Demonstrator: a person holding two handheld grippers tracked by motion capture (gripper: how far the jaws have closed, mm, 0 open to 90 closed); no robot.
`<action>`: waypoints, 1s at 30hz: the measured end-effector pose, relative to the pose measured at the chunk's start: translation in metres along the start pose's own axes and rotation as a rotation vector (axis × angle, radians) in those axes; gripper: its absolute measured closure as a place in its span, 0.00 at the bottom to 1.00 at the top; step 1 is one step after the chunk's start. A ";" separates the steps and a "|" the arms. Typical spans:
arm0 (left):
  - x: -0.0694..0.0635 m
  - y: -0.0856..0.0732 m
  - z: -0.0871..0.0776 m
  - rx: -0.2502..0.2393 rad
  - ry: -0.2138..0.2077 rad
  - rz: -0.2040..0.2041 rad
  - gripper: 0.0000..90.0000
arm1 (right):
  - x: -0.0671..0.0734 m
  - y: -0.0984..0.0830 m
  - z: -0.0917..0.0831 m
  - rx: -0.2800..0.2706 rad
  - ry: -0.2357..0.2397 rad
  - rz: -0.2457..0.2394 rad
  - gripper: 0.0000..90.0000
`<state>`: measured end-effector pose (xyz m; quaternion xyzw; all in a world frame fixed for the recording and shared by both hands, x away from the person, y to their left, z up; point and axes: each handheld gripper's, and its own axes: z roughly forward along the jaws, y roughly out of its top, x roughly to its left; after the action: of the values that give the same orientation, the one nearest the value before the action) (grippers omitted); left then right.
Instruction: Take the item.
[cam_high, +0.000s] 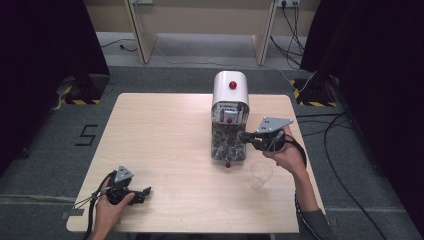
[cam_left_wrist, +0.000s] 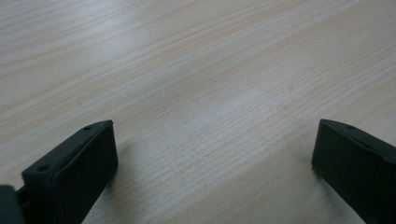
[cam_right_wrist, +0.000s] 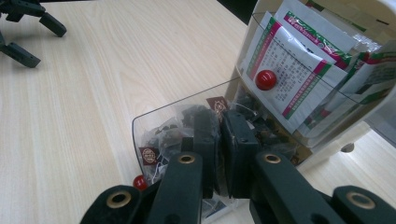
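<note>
right tool (cam_high: 246, 136) is clamped shut over the open clear drawer (cam_right_wrist: 154, 121) of tea bags (cam_right_wrist: 161, 135) at the bottom of the white dispenser (cam_high: 230, 87), can't tell if a bag is actually pinched. Dispenser sits mid-back on the tabletop (cam_high: 165, 140), clear plastic cup (cam_high: 260, 173) just beside its front right. Left tool (cam_high: 145, 192) rests wide open near the front left, gripping nothing
</note>
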<state>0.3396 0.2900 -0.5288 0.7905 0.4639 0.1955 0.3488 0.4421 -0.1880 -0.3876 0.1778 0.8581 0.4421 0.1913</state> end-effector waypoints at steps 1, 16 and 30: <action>0.000 0.000 0.000 0.000 0.000 0.000 0.00 | 0.000 -0.001 -0.002 -0.004 0.001 0.000 0.95; 0.000 0.000 0.000 0.000 0.000 0.000 0.00 | 0.007 -0.013 -0.034 -0.078 -0.051 0.018 0.95; 0.000 0.000 0.000 0.000 0.000 0.000 0.00 | 0.013 -0.029 -0.051 -0.120 -0.080 0.036 0.95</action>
<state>0.3396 0.2900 -0.5288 0.7906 0.4638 0.1956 0.3486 0.4024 -0.2327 -0.3869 0.1990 0.8184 0.4886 0.2278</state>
